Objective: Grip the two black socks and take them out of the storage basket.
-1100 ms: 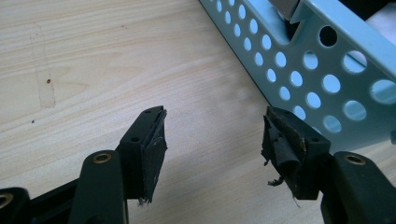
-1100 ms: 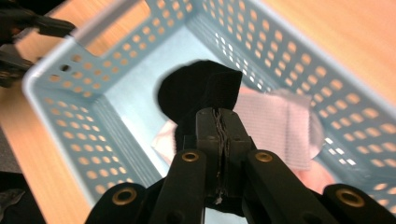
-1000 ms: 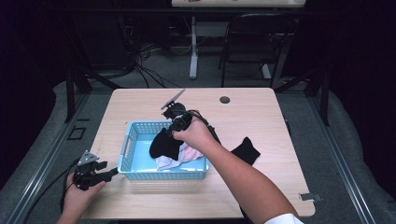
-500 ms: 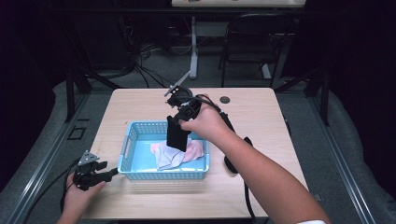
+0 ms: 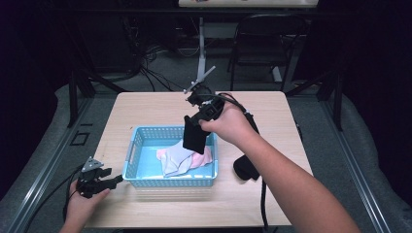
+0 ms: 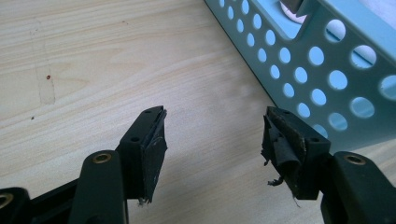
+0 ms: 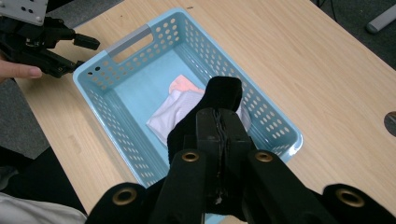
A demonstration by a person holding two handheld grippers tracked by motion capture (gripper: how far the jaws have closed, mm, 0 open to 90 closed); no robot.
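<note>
My right claw [image 5: 195,127], clamped on the black sock [image 5: 195,140], should carry it clear of the basket [image 5: 137,143] rim; my left claw [image 5: 110,180] rests apart.

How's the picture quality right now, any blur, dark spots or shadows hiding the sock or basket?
High view: table evenly lit, surroundings dark; the black sock hanging from the right tool shows no detail. Right gripper view: basket sharp; the jaws and sock merge into one black mass. Left gripper view: sharp, soft shadow under the open left tool.

basket [image 5: 145,141]: light blue | sock [image 5: 195,136]: black | table [image 5: 145,109]: pale wood
</note>
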